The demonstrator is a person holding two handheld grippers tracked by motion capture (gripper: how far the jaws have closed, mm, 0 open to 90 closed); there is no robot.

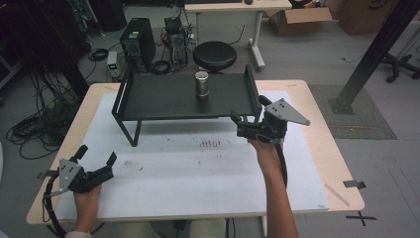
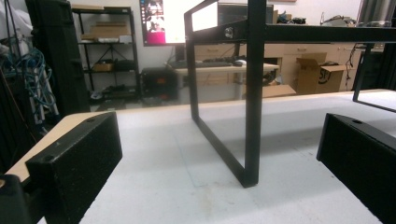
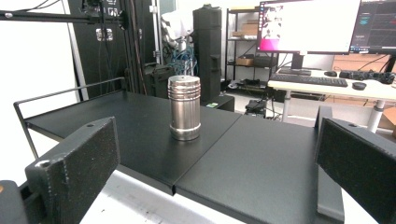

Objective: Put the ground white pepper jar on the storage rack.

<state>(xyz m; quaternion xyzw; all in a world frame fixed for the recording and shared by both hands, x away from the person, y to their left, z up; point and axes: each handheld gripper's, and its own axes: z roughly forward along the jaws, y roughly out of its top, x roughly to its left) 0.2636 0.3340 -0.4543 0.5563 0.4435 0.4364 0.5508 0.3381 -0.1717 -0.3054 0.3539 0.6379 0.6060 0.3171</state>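
Black jaws of the right gripper (image 1: 243, 118) stand wide apart with nothing between them, held at the right end of the black metal shelf (image 1: 163, 96), just beside its side rail; the right hand (image 1: 262, 148) grips the body from below and a grey three-cornered plate sits on top. From the right gripper view, the jaws frame the shelf's flat top, and the steel cylinder (image 3: 184, 108) stands upright on it, well ahead of the jaws and apart from them. In the high view that cylinder (image 1: 201, 84) sits near the middle of the shelf, toward its far edge. The left gripper (image 1: 95, 156) rests low at the near left corner of the table (image 1: 317, 99), held by the left hand (image 1: 86, 196), jaws likewise spread and empty, its cable looping off the table edge. The left gripper view looks along the white mat (image 2: 187, 186) at the shelf's near left leg frame (image 2: 254, 93), which stands on the mat well ahead of the jaws. The mat (image 1: 198, 168) covers most of the tabletop and carries faint dark marks near its centre.
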